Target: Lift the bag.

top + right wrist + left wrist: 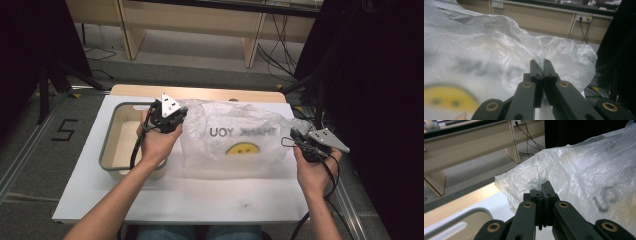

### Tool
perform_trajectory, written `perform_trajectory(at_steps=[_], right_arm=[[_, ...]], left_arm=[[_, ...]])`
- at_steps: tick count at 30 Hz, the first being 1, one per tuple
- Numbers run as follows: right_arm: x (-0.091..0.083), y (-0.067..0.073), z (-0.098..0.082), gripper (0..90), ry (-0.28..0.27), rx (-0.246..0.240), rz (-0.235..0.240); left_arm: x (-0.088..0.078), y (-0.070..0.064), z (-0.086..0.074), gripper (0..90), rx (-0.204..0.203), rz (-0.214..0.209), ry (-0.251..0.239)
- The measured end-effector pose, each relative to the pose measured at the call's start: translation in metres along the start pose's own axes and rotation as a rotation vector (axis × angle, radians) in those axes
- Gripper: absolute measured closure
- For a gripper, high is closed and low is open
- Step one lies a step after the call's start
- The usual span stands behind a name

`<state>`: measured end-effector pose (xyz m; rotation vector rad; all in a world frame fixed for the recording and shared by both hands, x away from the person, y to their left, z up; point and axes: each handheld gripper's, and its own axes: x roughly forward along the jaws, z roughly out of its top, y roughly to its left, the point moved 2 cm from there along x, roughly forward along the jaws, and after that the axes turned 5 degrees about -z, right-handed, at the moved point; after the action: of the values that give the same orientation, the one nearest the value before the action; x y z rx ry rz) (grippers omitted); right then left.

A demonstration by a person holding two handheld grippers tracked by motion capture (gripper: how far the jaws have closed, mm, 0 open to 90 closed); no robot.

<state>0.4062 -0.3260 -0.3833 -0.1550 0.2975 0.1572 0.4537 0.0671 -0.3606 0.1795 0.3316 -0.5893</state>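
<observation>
Between the pressed-together jaws of the left gripper (543, 188) and of the right gripper (541, 65), opposite edges of the clear plastic bag (235, 137) are pinched, the bag being held over the white table (200, 195) beside the grey-rimmed tray (111, 150).

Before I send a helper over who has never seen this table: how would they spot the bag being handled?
On the white table, just right of the grey-rimmed tray, sits a crinkly clear plastic bag. The left tool and right tool pinch its two ends. Its yellow smiley face and mirrored THANK YOU print set it apart.
</observation>
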Motion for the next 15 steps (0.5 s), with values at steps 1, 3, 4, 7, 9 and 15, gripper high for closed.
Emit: perform_trajectory(at_steps=[1, 3, 4, 7, 9, 15], right_arm=[[0.002, 0.000, -0.002, 89.8, 0.005, 0.003, 0.001], [0.006, 0.001, -0.006, 89.8, 0.020, 0.002, 0.002], [0.008, 0.001, -0.008, 89.8, 0.026, 0.006, 0.002], [0.010, 0.001, -0.011, 89.8, 0.040, 0.007, 0.003], [0.014, 0.002, -0.015, 89.8, 0.049, 0.015, 0.005], [0.021, 0.004, -0.022, 89.7, 0.073, 0.026, 0.012]], left_arm=[[0.004, 0.001, -0.003, 89.3, -0.002, 0.002, 0.013], [0.007, 0.002, -0.006, 89.3, -0.009, 0.002, 0.026], [0.007, 0.002, -0.006, 89.3, -0.009, 0.002, 0.026], [0.012, 0.002, -0.009, 89.3, -0.013, 0.002, 0.041], [0.014, 0.003, -0.011, 89.3, -0.014, 0.001, 0.054], [0.021, 0.003, -0.014, 89.3, -0.020, -0.001, 0.077]])
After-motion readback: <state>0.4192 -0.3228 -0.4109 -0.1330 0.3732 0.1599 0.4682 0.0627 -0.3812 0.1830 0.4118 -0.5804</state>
